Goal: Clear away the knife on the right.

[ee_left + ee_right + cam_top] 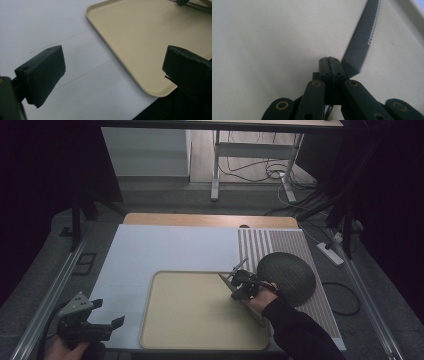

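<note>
My right gripper (234,279) is over the far right part of a beige tray (165,330), with its jaws shut together. In the right gripper view, a dark flat blade with a serrated edge (362,40) runs from beside my right gripper's (329,61) tips toward the tray's rim. I cannot tell whether the tips pinch it. In the high view it is a thin sliver (239,266) by the tray's far edge. My left gripper (110,312) stands open at the table's near left, over white paper (50,30), with nothing between its fingers (42,72).
A dark dome-shaped mesh cover (286,275) rests on a striped mat (300,242) right of the tray, close to my right hand. White paper (165,250) covers the table's left and middle. The table's front edge is just below the tray (130,37).
</note>
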Motion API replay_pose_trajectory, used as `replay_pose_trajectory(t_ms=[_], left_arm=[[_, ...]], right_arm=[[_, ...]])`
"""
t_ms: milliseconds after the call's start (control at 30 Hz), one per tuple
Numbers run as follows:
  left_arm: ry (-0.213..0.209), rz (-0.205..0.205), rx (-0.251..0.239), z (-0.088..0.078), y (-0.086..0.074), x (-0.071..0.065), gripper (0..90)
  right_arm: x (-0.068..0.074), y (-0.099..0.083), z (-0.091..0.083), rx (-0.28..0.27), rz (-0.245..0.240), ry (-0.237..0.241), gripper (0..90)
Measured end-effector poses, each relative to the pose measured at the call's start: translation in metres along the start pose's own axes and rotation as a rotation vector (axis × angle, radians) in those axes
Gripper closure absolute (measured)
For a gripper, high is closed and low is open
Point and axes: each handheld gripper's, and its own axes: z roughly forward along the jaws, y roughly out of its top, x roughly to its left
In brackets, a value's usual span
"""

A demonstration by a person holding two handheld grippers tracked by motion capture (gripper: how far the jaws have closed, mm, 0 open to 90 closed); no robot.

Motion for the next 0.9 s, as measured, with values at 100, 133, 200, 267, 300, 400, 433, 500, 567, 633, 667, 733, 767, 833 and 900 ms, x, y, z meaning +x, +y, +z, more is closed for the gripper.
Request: replay_pose_trajectory(t_ms=[100,133,200,267,300,400,433,500,567,633,667,733,767,833,900], left_arm=[[0.000,-0.001,0.000,0.000,0.000,0.000,4.0],[0.000,-0.001,0.000,0.000,0.000,0.000,4.0],[0.000,-0.001,0.001,0.000,0.000,0.000,4.0],[0.000,-0.001,0.001,0.000,0.000,0.000,4.0],[0.000,-0.001,0.001,0.000,0.000,0.000,4.0],[0.000,-0.001,0.001,0.000,0.000,0.001,4.0],[0.000,-0.001,0.003,0.000,0.000,0.001,4.0],[0.000,-0.001,0.003,0.000,0.000,0.000,4.1],[-0.001,-0.001,0.002,0.000,0.000,0.000,4.1],[0.000,0.002,0.005,0.001,0.001,0.000,4.1],[0.002,0.006,0.008,0.001,0.001,0.000,4.2],[0.002,0.008,0.010,0.001,0.001,-0.001,4.2],[0.001,0.007,0.008,0.001,0.001,0.000,4.2],[-0.002,0.000,0.003,0.000,0.000,0.001,4.2],[-0.001,0.001,0.004,0.000,0.000,0.001,4.2]], right_arm=[[-0.001,-0.003,-0.001,-0.002,0.012,0.011,90.0],[-0.001,-0.004,-0.002,-0.001,0.008,0.015,90.0],[-0.001,-0.006,-0.002,-0.001,0.010,0.019,90.0],[0.000,-0.008,-0.003,-0.002,0.012,0.018,90.0],[-0.001,-0.008,-0.003,-0.001,0.012,0.019,90.0],[-0.001,-0.010,-0.004,0.000,0.016,0.023,90.0],[-0.001,-0.010,-0.004,0.000,0.015,0.023,90.0],[-0.001,-0.008,-0.003,0.003,0.020,0.024,90.0],[-0.003,-0.003,-0.001,-0.006,0.010,0.007,90.0],[-0.006,0.007,0.003,-0.014,-0.003,-0.020,90.0],[-0.007,0.012,0.005,-0.027,-0.006,-0.030,90.0],[-0.011,0.021,0.010,-0.048,-0.009,-0.050,90.0],[-0.012,0.023,0.011,-0.048,0.002,-0.049,90.0],[-0.013,0.024,0.010,-0.039,0.018,-0.050,90.0],[-0.012,0.022,0.009,-0.026,0.030,-0.039,90.0]])
